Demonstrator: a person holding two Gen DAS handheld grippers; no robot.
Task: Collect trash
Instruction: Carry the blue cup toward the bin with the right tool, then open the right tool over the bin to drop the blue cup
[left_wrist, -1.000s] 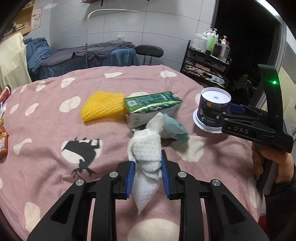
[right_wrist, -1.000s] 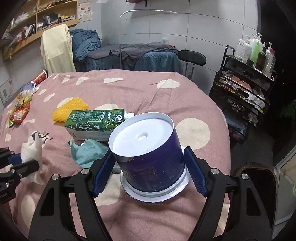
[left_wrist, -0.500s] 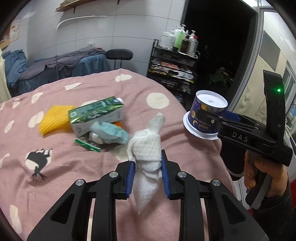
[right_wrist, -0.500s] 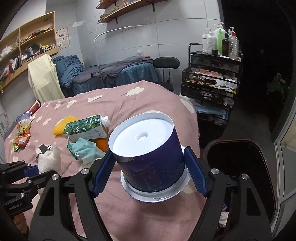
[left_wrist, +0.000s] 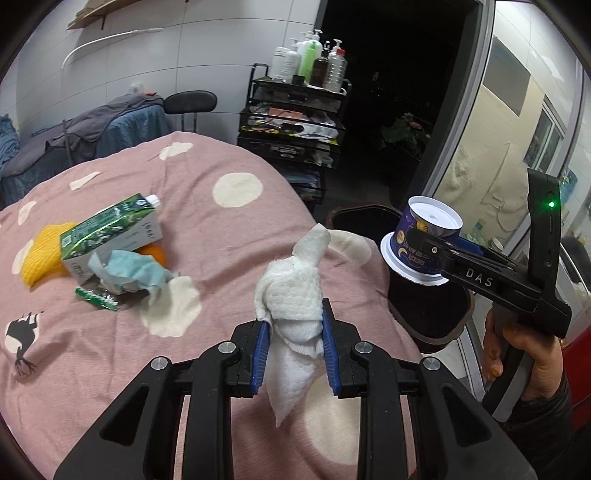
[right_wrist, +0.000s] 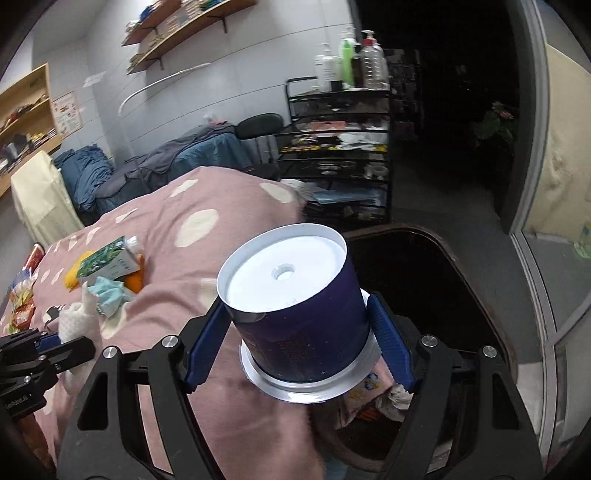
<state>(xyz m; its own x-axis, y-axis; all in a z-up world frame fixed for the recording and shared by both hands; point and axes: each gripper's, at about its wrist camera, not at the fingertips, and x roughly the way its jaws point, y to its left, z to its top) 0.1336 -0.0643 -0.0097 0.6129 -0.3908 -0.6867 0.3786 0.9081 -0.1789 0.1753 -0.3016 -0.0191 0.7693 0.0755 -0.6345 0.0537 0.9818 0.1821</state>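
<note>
Pink spotted bedding (left_wrist: 110, 362) covers the bed; a black bin (right_wrist: 436, 280) stands off its right edge. At far left, a carton (left_wrist: 110, 236), yellow net (left_wrist: 40, 258) and blue tissue (left_wrist: 133, 273) remain uncollected. Your left hand-held gripper (left_wrist: 293, 354) is clamped on a white tissue wad (left_wrist: 291, 299), long axis upright, above the bed. Your right hand-held gripper (right_wrist: 295, 347) clamps a purple cup (right_wrist: 295, 306) upside down, base uppermost, over the bin. Neither item is dropped yet.

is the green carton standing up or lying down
Lying down: the green carton rests on its long side on the pink blanket, cap pointing sideways.
</note>
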